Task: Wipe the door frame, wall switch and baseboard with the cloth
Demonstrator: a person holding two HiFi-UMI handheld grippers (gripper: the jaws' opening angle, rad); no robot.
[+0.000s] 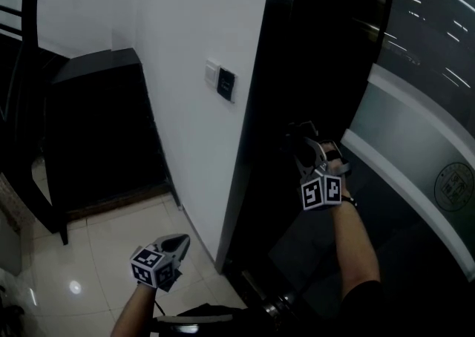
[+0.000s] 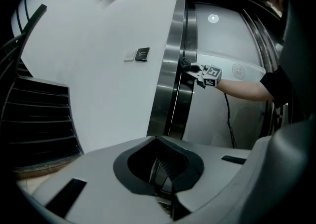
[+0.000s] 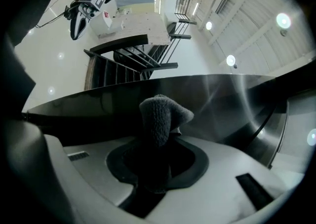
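Cloth, a grey fuzzy wad, is clamped between the jaws of the right gripper, its free end against the dark polished door frame about midway up. The wiping of the frame looks to be the step in hand. To do it well, I would press only the soft wad to the metal, keep the hard jaws off that glossy face, and run long strokes along the frame's length, each overlapping the last. The left gripper hangs low over the floor tiles, jaws together on nothing. By count: two grippers, one cloth, one frame, and on the white wall two plates touching, a dark wall switch and a pale plate
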